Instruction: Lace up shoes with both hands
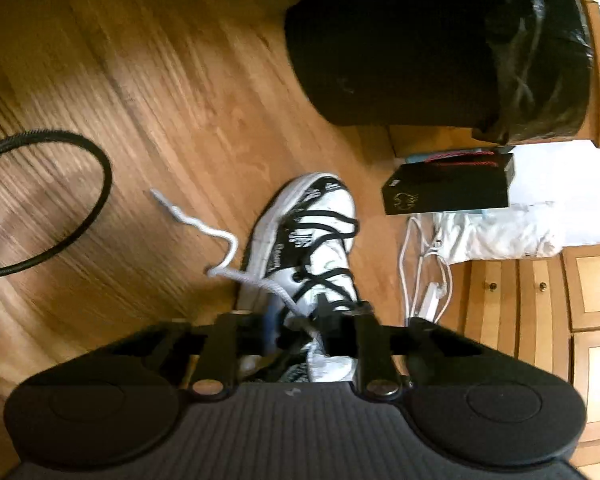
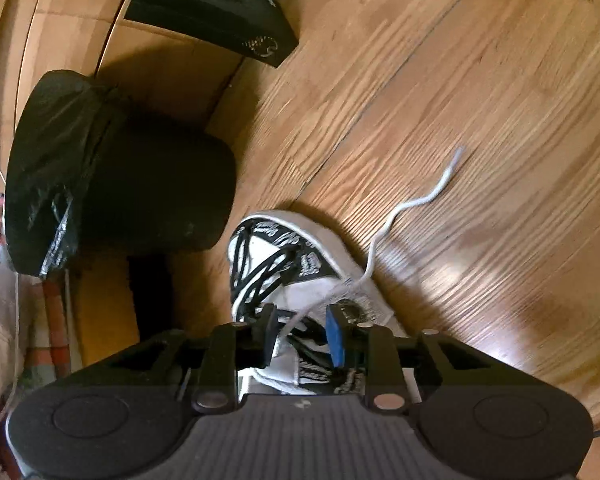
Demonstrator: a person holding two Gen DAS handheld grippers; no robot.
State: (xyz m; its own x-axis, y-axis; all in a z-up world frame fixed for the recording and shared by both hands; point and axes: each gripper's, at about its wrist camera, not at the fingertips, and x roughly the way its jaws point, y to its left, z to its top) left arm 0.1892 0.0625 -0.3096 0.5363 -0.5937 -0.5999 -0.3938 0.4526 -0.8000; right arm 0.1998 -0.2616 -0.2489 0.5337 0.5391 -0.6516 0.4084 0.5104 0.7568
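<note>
Shoe point(image 1: 312, 248) on the floor, long axis toward 12 o'clock from both tools. White lace point(image 1: 220, 240) trails to 10 o'clock. Left tool point(image 1: 300, 324) and right tool point(image 2: 300, 336) both gape, straddling it.

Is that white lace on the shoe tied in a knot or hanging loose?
Loose. The white lace trails from the shoe across the wooden floor, its free end lying untied.
</note>
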